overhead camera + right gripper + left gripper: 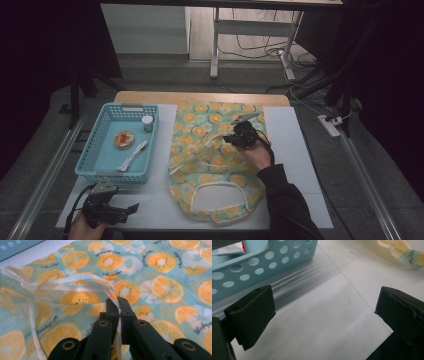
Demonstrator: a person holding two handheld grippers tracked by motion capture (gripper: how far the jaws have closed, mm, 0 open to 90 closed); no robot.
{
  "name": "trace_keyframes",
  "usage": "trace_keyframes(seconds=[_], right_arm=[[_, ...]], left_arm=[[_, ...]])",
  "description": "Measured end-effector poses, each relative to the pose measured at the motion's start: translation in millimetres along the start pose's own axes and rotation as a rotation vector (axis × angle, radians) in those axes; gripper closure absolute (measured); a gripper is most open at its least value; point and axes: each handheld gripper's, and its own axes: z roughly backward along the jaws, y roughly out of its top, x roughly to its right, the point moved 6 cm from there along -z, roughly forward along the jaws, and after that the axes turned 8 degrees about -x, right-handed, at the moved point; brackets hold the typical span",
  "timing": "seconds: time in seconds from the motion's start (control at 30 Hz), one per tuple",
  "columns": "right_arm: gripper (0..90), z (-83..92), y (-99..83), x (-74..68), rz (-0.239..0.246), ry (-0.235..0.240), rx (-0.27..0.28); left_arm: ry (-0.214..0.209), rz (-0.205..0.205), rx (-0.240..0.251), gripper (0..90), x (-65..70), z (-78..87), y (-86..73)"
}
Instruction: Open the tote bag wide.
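Right gripper point(117, 301) is pinching the white strap point(62, 281) of the orange-slice print fabric bag point(215, 160); left gripper point(324, 312) sits wide open, so folding's barely begun.

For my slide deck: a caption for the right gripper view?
Right gripper, jaws shut on the white strap of the citrus-print apron.

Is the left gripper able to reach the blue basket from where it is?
Probably yes. The left gripper sits open on the white mat, holding nothing, just in front of the blue basket. In the left gripper view, only bare mat lies between its jaws and the basket's holed wall, so nothing blocks it.
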Motion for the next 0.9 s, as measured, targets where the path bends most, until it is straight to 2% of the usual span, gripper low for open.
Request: trace_keyframes(seconds=[0.17, 0.3, 0.47, 0.5, 0.57, 0.6, 0.63, 0.67, 0.7, 0.73, 0.8, 0.9], right_arm=[[88.6, -11.3, 5.3, 9.3, -0.005, -0.01, 0.002], [88.6, -23.8, 1.2, 16.2, -0.016, -0.019, -0.024], [87.3, -34.4, -6.4, 17.6, -0.012, -0.018, -0.06], [82.5, -37.2, -8.3, 16.9, -0.013, -0.022, -0.074], [79.3, -37.4, -8.6, 16.8, -0.012, -0.026, -0.078], [76.1, -36.0, -7.6, 16.5, -0.015, -0.031, -0.069], [68.5, -31.5, -4.8, 16.3, -0.017, -0.031, -0.047], [68.5, -31.5, -4.8, 16.3, -0.017, -0.031, -0.047], [61.5, -24.7, -1.1, 15.9, -0.027, -0.031, -0.025], [61.5, -24.7, -1.1, 15.9, -0.027, -0.031, -0.025], [54.0, -15.2, 3.1, 13.9, -0.034, -0.023, 0.003], [49.4, -10.2, 4.4, 11.8, -0.027, -0.031, 0.007]], left_arm=[[-0.001, 0.001, 0.0, 2.8, -0.1, -0.1, 0.0], [0.0, 0.001, 0.0, 2.9, -0.1, -0.3, 0.1], [0.002, -0.002, 0.0, 2.9, 0.3, -0.3, 0.1], [0.003, -0.003, 0.0, 3.0, 0.4, -0.3, 0.1], [0.004, -0.006, 0.001, 2.9, 0.7, -0.1, 0.0], [0.003, -0.007, 0.001, 3.0, 0.8, -0.1, 0.0], [0.003, -0.007, 0.001, 2.9, 0.8, 0.0, 0.0], [0.004, -0.007, 0.001, 2.9, 0.8, 0.0, 0.0], [0.003, -0.008, 0.001, 2.9, 0.8, 0.0, 0.0], [0.003, -0.008, 0.001, 2.9, 0.8, -0.1, 0.0], [0.003, -0.008, 0.002, 3.0, 0.9, 0.1, 0.0], [0.004, -0.007, 0.001, 2.9, 1.2, 0.2, -0.1]])
